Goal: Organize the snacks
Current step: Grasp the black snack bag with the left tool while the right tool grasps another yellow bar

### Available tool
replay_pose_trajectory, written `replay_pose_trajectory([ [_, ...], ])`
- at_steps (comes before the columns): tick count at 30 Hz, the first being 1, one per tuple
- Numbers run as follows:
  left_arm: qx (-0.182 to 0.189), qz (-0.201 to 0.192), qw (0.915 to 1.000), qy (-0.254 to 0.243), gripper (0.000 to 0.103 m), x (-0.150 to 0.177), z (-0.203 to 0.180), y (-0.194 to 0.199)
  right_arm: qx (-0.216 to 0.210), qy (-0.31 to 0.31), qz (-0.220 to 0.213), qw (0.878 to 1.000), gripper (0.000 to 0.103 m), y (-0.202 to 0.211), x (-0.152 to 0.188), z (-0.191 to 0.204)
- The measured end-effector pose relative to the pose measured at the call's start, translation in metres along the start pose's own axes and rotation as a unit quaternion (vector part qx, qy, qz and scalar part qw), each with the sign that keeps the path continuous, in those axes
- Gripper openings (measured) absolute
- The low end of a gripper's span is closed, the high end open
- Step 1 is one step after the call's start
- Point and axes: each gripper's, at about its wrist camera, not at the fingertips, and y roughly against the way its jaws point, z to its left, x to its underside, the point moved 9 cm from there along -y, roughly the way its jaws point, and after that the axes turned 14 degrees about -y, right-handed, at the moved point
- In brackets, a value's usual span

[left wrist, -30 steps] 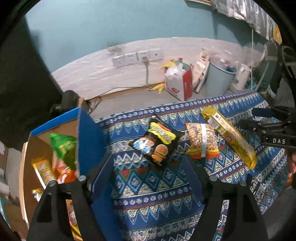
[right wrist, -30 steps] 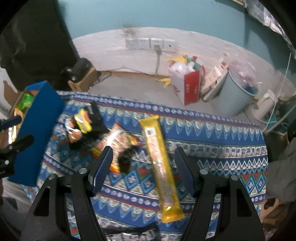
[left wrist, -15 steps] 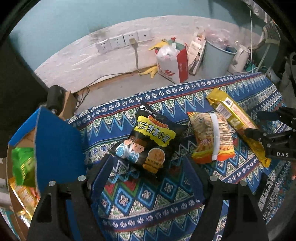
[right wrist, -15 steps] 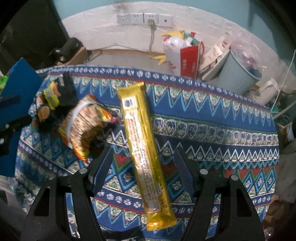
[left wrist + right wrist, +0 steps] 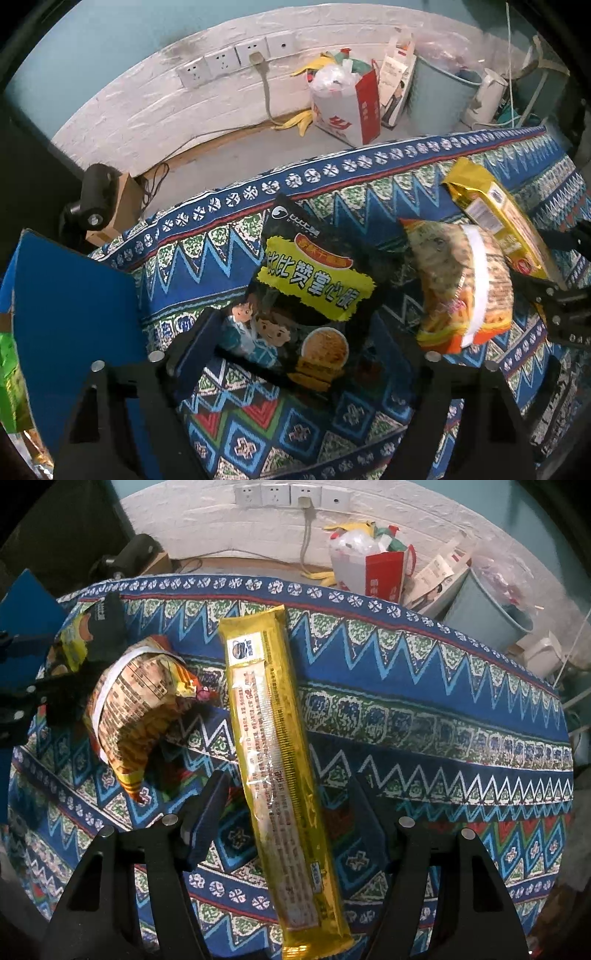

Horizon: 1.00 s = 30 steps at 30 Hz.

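both grippers have dropped closer to the patterned desk (image 5: 443, 716). the left gripper (image 5: 291, 343), jaws just widened and released, straddles the black snack bag (image 5: 306, 295); the right gripper (image 5: 288, 805), jaws released, straddles the long gold packet (image 5: 273, 738). pickups look imminent. an orange crinkled bag (image 5: 461, 284) lies between.

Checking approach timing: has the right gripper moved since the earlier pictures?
Yes. The right gripper has come down toward the patterned cloth, now open astride the long yellow snack pack.
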Motion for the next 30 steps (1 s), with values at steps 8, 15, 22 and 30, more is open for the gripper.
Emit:
replay_pose_trajectory([
  [8,-0.004,-0.003,0.9999,-0.015,0.092,-0.007,-0.002,-0.008,0.009,0.008,-0.007,1.0,0.046,-0.002,0.001,0.004],
  [15,0.007,-0.01,0.9999,-0.009,0.092,-0.008,-0.004,-0.004,0.013,0.013,-0.023,1.0,0.031,0.006,-0.001,0.005],
  [22,-0.011,-0.011,0.9997,-0.018,0.092,-0.014,0.0,-0.009,-0.015,-0.016,-0.045,0.999,0.031,0.031,-0.01,0.006],
  [30,0.0,-0.005,1.0,-0.008,0.09,-0.008,-0.001,-0.023,-0.049,-0.021,-0.058,0.997,0.031,0.051,-0.014,0.019],
])
